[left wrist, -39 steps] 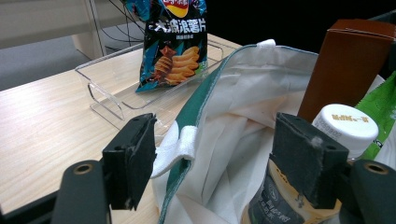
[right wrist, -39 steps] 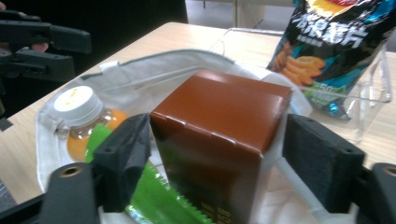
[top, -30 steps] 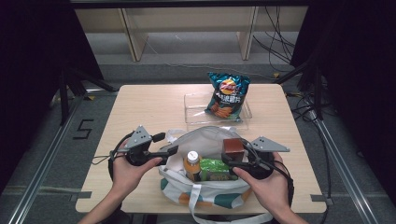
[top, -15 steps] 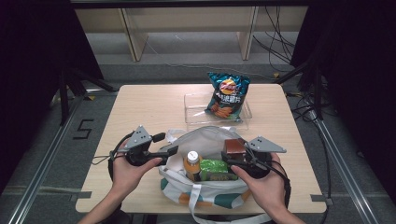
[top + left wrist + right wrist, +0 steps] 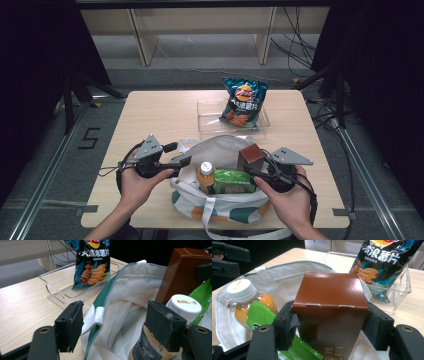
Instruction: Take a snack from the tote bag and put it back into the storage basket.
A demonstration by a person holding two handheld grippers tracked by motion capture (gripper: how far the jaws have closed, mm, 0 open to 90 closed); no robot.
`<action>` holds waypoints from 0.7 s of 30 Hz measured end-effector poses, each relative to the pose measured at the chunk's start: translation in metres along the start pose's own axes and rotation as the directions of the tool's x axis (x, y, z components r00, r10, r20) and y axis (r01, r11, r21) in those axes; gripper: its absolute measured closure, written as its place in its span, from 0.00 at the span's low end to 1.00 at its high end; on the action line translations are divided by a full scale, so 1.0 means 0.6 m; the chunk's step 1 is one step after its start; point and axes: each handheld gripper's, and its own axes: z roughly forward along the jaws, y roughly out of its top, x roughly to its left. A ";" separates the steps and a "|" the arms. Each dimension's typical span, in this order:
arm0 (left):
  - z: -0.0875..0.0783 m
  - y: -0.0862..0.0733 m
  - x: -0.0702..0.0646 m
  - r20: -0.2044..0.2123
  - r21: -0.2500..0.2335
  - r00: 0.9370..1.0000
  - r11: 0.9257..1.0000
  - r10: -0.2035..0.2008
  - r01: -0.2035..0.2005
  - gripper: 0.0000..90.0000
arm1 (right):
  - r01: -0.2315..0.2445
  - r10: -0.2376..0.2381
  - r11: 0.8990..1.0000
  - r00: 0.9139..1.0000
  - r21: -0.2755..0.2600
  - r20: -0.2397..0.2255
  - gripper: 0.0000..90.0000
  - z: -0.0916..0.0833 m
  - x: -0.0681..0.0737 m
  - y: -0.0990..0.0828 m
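- Left gripper (image 5: pixel 182 161) at tote bag (image 5: pixel 225 210) rim, jaws apart straddling the edge, not pinching; likely set to hold the mouth open.
- Bag holds orange bottle (image 5: pixel 205 176), green packet (image 5: pixel 235 181), brown box (image 5: pixel 250 156).
- Right gripper (image 5: pixel 332 323) jaws have just been closing, pads now clamped on the box, upright in the bag, probably for lifting out.
- Clear tray (image 5: pixel 210 122) behind, chips bag (image 5: pixel 243 101) leaning in it.

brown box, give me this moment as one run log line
brown box upright in tote bag | right tongs just closing, pads on its sides | left tongs open astride bag rim
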 end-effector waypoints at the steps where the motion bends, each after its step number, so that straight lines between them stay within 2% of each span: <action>1: 0.000 0.000 0.000 0.000 0.000 1.000 1.000 -0.004 0.004 0.33 | 0.003 -0.003 1.000 1.000 0.000 -0.002 0.40 0.000 0.000 0.000; 2: 0.000 -0.001 0.001 0.000 0.001 1.000 1.000 -0.001 0.001 0.33 | 0.059 -0.059 0.998 0.998 -0.003 0.008 0.39 0.000 -0.006 0.002; 3: 0.001 -0.001 0.001 0.000 0.001 1.000 1.000 -0.002 0.002 0.33 | 0.031 -0.032 0.999 0.999 0.007 0.003 0.37 0.000 -0.002 0.002; 5: 0.002 -0.001 0.000 0.002 0.003 1.000 1.000 -0.001 0.001 0.33 | 0.030 -0.030 0.999 1.000 0.014 0.002 0.33 0.004 -0.001 0.002; 6: 0.002 -0.001 -0.001 0.002 0.003 1.000 1.000 0.002 -0.002 0.33 | 0.011 -0.011 1.000 1.000 0.005 -0.011 0.33 0.008 0.003 0.001; 7: 0.002 -0.001 -0.001 0.004 0.003 1.000 1.000 0.004 -0.004 0.33 | 0.014 -0.014 1.000 1.000 0.008 -0.004 0.32 0.010 0.004 0.001; 8: 0.001 -0.001 -0.001 0.004 0.002 1.000 1.000 0.003 -0.003 0.33 | 0.043 -0.043 0.999 0.999 0.006 0.001 0.31 0.013 0.001 0.002; 10: 0.002 -0.001 -0.001 0.003 0.003 1.000 1.000 0.000 0.000 0.33 | 0.025 -0.025 1.000 1.000 0.008 -0.001 0.31 0.016 0.004 0.003; 11: 0.002 -0.002 0.000 0.002 0.004 1.000 1.000 0.000 0.000 0.33 | 0.050 -0.050 0.999 0.999 0.006 -0.007 0.32 0.018 0.002 0.003; 12: 0.002 -0.002 0.001 0.005 0.003 1.000 1.000 -0.001 0.001 0.33 | 0.013 -0.013 1.000 1.000 0.017 -0.004 0.34 0.018 0.006 0.004; 13: 0.001 -0.002 0.000 0.002 0.004 1.000 1.000 -0.002 0.002 0.33 | 0.028 -0.028 0.999 1.000 0.017 0.002 0.37 0.019 0.003 0.004; 14: 0.001 -0.002 0.000 0.002 0.003 1.000 1.000 -0.003 0.003 0.33 | 0.005 -0.005 1.000 1.000 0.025 -0.003 0.38 0.018 0.006 0.004; 17: 0.000 -0.001 0.002 0.002 0.001 1.000 1.000 -0.001 0.001 0.33 | 0.066 -0.066 0.998 0.998 0.003 0.006 0.43 0.017 0.000 0.005; 19: 0.000 -0.001 0.002 0.000 0.002 1.000 1.000 -0.001 0.001 0.33 | 0.071 -0.071 0.997 0.997 0.003 0.001 0.43 0.014 -0.001 0.005; 20: 0.000 -0.001 0.002 0.000 0.002 1.000 1.000 -0.001 0.001 0.33 | 0.073 -0.073 0.997 0.997 -0.019 0.015 0.43 0.014 -0.001 0.003; 21: 0.000 -0.001 0.001 0.001 0.003 1.000 1.000 -0.001 0.001 0.33 | 0.045 -0.045 0.999 0.999 0.006 0.010 0.43 0.009 0.005 0.003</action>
